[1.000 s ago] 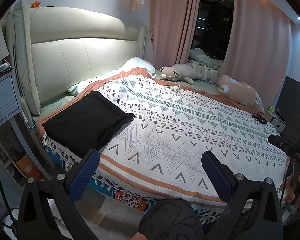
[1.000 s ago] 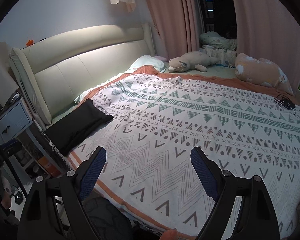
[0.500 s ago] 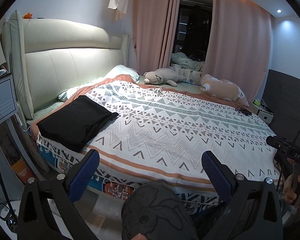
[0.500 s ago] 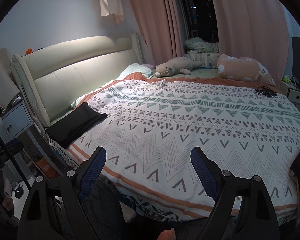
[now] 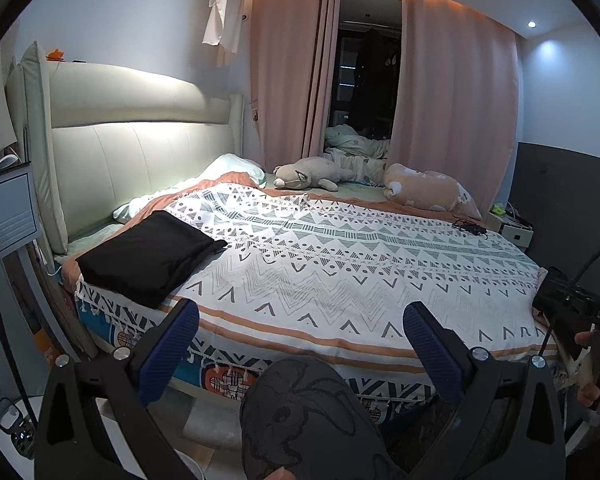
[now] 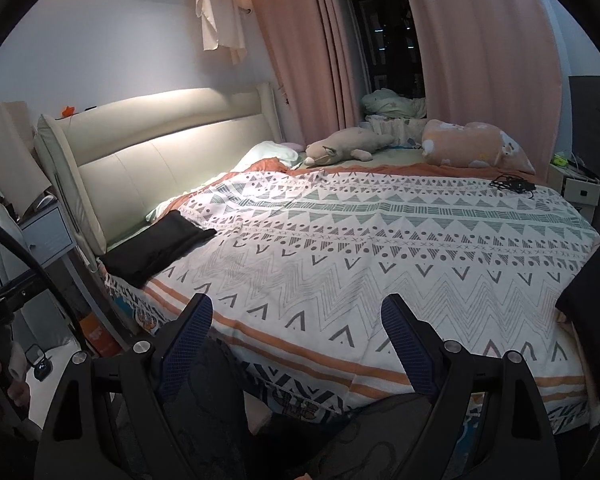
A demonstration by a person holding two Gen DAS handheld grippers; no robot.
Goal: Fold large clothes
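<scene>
A folded black garment (image 5: 152, 258) lies on the near left corner of the bed, by the headboard; it also shows in the right wrist view (image 6: 156, 248). The bed carries a white patterned cover (image 5: 340, 264) with zigzags and an orange border. My left gripper (image 5: 300, 336) is open and empty, held off the bed's near edge, right of the garment. My right gripper (image 6: 298, 332) is open and empty, also back from the near edge. A second dark cloth (image 6: 592, 296) shows at the right edge of the right wrist view.
Two plush toys (image 5: 304, 172) (image 5: 424, 188) lie at the far side by pink curtains (image 5: 452, 112). A black cable (image 5: 470, 228) lies on the far right of the cover. A nightstand (image 5: 8, 216) stands left of the headboard (image 5: 140, 160). My knee (image 5: 304, 412) is below the grippers.
Both grippers have pulled back and risen from the bed, so more of the bed, its near edge and the room shows. Both stay open and empty. The black garment has not moved.
</scene>
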